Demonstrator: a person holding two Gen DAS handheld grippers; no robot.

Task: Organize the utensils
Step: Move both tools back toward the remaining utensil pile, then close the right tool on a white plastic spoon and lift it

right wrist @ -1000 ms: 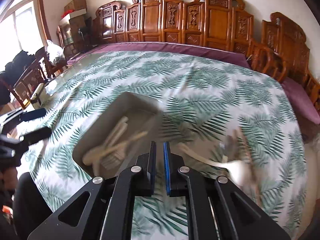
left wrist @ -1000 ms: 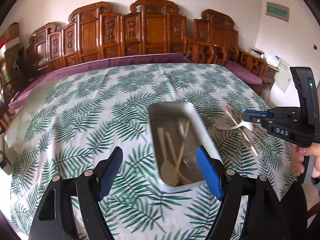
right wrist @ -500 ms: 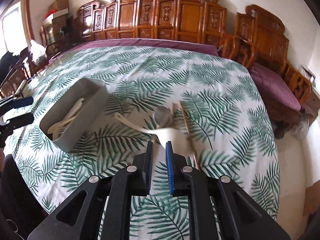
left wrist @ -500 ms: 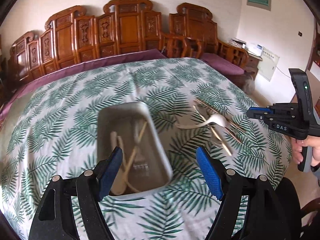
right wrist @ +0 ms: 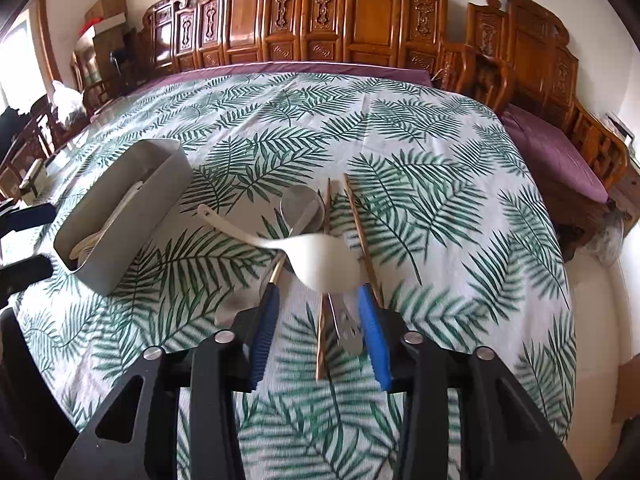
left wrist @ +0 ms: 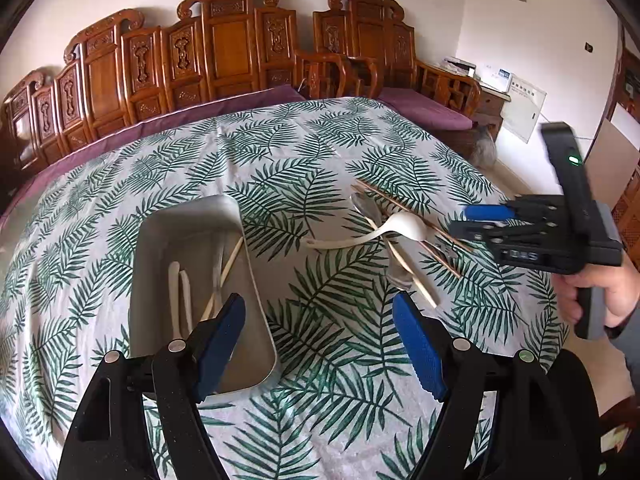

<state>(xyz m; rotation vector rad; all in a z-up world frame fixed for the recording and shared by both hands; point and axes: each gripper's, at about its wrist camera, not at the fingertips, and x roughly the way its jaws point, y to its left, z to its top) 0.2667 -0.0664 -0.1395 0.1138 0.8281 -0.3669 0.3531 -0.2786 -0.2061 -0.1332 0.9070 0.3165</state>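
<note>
Right tool (right wrist: 320,320) just spread wide around the white spoon (right wrist: 324,264) — left tool (left wrist: 320,332) idles, released — grab's next.

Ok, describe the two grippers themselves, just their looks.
Both are matte black with angular, cut-out finger arms, silver pivot screws and ribbed blue pads. Left gripper shows a green dot on one screw. Right gripper seen from the left camera has a black handle with a lit green LED, gripped by a bare hand.
</note>
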